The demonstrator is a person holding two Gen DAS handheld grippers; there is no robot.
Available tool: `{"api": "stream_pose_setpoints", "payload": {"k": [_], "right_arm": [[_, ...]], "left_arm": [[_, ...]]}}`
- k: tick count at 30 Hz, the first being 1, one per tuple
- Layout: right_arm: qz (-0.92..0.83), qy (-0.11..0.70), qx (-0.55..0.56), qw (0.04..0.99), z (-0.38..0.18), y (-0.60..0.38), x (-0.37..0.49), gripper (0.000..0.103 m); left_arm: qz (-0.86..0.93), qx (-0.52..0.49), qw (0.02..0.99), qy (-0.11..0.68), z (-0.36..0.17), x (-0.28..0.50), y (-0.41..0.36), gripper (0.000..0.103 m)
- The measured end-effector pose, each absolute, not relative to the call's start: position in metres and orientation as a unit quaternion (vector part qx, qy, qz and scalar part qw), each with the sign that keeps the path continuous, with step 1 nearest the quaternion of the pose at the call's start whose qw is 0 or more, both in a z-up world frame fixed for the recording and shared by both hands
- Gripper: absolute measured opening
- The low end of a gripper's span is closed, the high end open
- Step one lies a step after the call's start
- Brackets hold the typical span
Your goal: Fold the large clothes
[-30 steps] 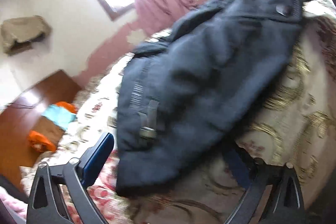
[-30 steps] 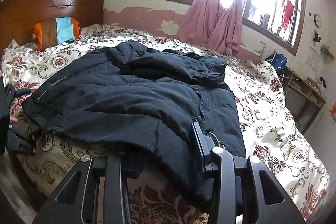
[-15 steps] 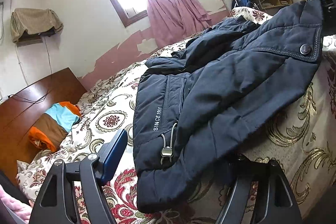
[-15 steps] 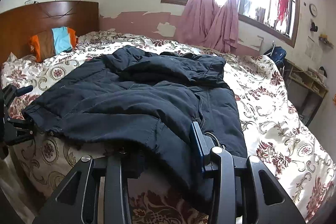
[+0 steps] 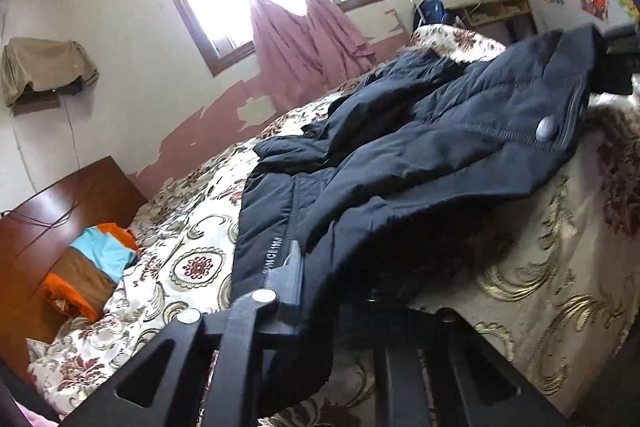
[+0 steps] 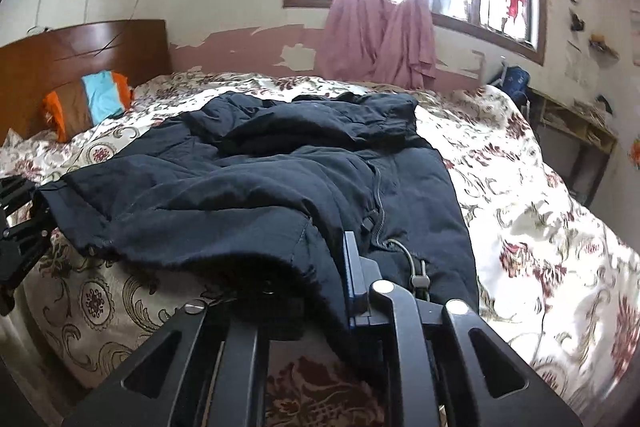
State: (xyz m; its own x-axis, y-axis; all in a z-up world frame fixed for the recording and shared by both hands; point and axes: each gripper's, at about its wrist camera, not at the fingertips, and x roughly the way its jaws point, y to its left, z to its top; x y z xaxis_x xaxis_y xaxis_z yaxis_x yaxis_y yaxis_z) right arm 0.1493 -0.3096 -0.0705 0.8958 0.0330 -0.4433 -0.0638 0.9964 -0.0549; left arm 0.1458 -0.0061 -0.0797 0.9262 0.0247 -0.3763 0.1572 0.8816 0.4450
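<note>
A large dark navy padded jacket (image 5: 420,163) lies spread on the bed, also in the right wrist view (image 6: 280,179). My left gripper (image 5: 336,291) is shut on the jacket's hem corner by the printed label. My right gripper (image 6: 308,287) is shut on the opposite hem corner near the zipper and drawcord. The left gripper shows at the left edge of the right wrist view (image 6: 20,227). The right gripper shows at the far right of the left wrist view (image 5: 616,67). The near hem is lifted off the bed between them.
The bed has a floral cream bedspread (image 6: 540,227) and a brown wooden headboard (image 6: 80,47). An orange, brown and blue pillow (image 6: 88,99) lies by the headboard. Pink curtains (image 6: 380,39) hang at the window. A wooden shelf (image 6: 572,131) stands right of the bed.
My left gripper was open in front of the hem and has closed on the jacket's corner. The left view has swung upright. My right gripper has kept its hold.
</note>
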Motion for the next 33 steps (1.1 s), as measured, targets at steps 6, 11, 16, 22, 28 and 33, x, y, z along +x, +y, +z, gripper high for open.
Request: {"api": "stream_pose_setpoints", "payload": {"k": [6, 11, 16, 22, 28, 33], "right_arm": [[0.018, 0.198, 0.012, 0.980, -0.074, -0.316, 0.125, 0.008], [0.017, 0.163, -0.003, 0.987, -0.057, -0.315, 0.091, 0.007], [0.024, 0.132, -0.002, 0.991, -0.030, -0.318, 0.055, 0.007], [0.033, 0.090, -0.012, 0.995, 0.007, -0.321, 0.015, 0.007], [0.039, 0.056, -0.026, 0.997, 0.036, -0.314, 0.002, 0.007], [0.039, 0.041, -0.046, 0.997, 0.054, -0.307, 0.033, 0.007]], "left_arm": [[-0.049, 0.193, 0.964, 0.175, -0.061, 0.125, -0.001, 0.008], [-0.060, 0.177, 0.971, 0.149, -0.039, 0.093, 0.004, 0.008], [-0.071, 0.175, 0.975, 0.119, -0.011, 0.056, 0.005, 0.008], [-0.083, 0.155, 0.981, 0.084, 0.029, 0.017, 0.011, 0.007], [-0.079, 0.155, 0.983, 0.058, 0.060, 0.011, 0.016, 0.007], [-0.072, 0.160, 0.983, 0.047, 0.074, 0.039, 0.016, 0.008]]}}
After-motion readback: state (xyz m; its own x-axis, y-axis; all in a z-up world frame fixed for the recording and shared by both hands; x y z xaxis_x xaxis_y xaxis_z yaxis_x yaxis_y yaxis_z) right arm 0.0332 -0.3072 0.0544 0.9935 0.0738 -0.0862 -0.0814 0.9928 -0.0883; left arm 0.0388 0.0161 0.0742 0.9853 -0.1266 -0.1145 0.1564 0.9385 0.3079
